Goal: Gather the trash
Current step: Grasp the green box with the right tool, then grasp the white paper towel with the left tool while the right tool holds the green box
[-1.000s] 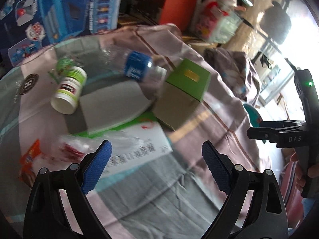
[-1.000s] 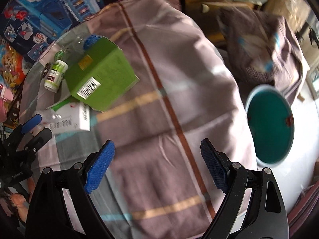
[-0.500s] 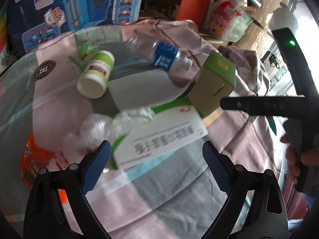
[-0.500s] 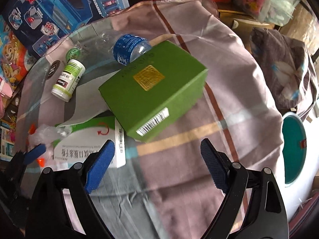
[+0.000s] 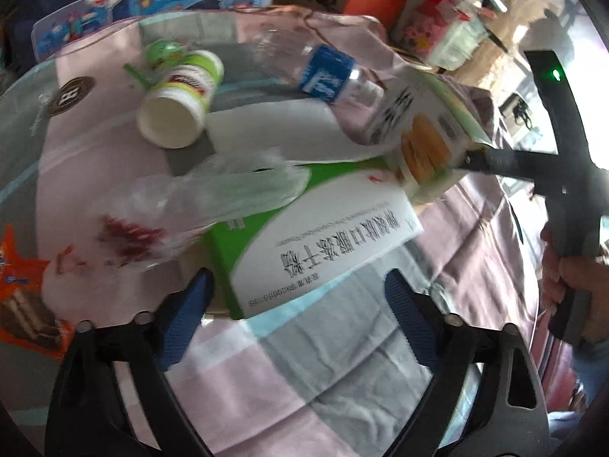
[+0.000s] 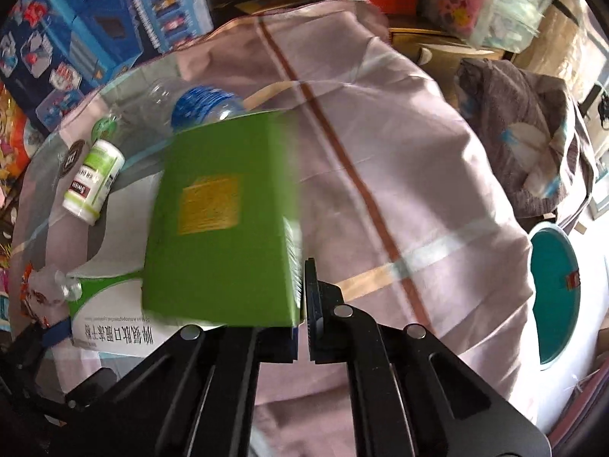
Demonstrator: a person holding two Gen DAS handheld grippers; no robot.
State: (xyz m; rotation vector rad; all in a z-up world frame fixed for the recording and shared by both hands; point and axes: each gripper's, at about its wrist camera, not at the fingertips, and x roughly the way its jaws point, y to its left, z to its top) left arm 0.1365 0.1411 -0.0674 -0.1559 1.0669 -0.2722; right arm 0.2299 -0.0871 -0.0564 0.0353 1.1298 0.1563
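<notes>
Green cardboard marks the one piece in hand: the right gripper (image 6: 302,314) has its jaws pinched on the near edge of the green box (image 6: 220,224), tilting it up. Far right, the teal bin (image 6: 553,297) waits, seemingly empty. The left gripper (image 5: 297,304), spread and closing, straddles the white medicine box (image 5: 323,243) without pressing it. Pill bottle (image 5: 182,95), water bottle (image 5: 327,72), plastic bag (image 5: 213,194) and orange wrapper (image 5: 26,301) remain; collecting has barely begun.

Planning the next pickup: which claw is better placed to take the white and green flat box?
Left. The left claw straddles the near end of the white and green flat box, jaws closing around it. The right claw is shut at the green carton.
</notes>
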